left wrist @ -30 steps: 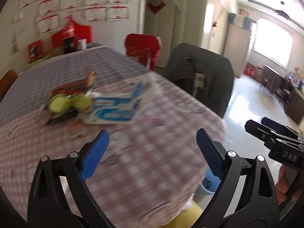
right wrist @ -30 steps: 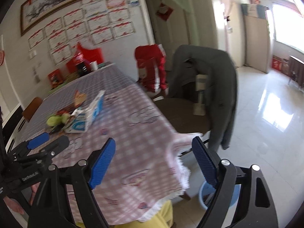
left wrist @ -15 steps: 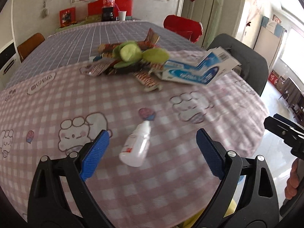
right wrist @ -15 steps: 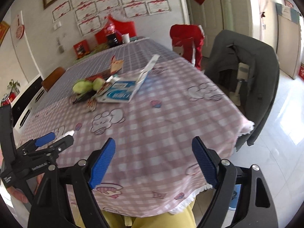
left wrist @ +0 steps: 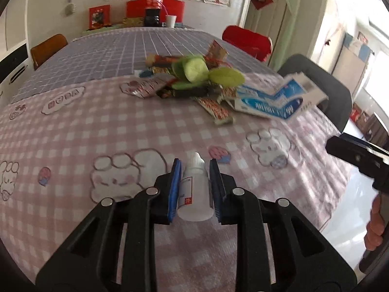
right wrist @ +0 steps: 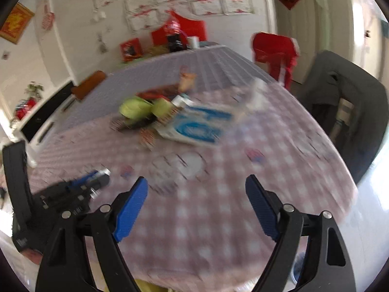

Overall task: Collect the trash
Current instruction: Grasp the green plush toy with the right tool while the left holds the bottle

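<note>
My left gripper (left wrist: 194, 168) is shut on a small white plastic bottle (left wrist: 194, 192) with its cap pointing away, low over the pink checked tablecloth (left wrist: 97, 133). A heap of trash lies further back: green peels (left wrist: 194, 69), snack wrappers (left wrist: 214, 107) and a blue and white toothpaste box (left wrist: 272, 102). My right gripper (right wrist: 196, 182) is open and empty near the table's front edge. It also shows at the right of the left wrist view (left wrist: 357, 155). The heap appears blurred in the right wrist view (right wrist: 150, 109), with the box (right wrist: 199, 126) beside it.
A dark chair with a coat (right wrist: 345, 97) stands at the table's right side, a red chair (left wrist: 246, 40) behind it. A cola bottle (left wrist: 153, 7) and a cup (left wrist: 170, 21) stand at the far end. A blue bin (right wrist: 297, 265) shows below the table edge.
My left gripper has moved forward onto the white bottle and shut on it. My right gripper has swung slightly and stays open.
</note>
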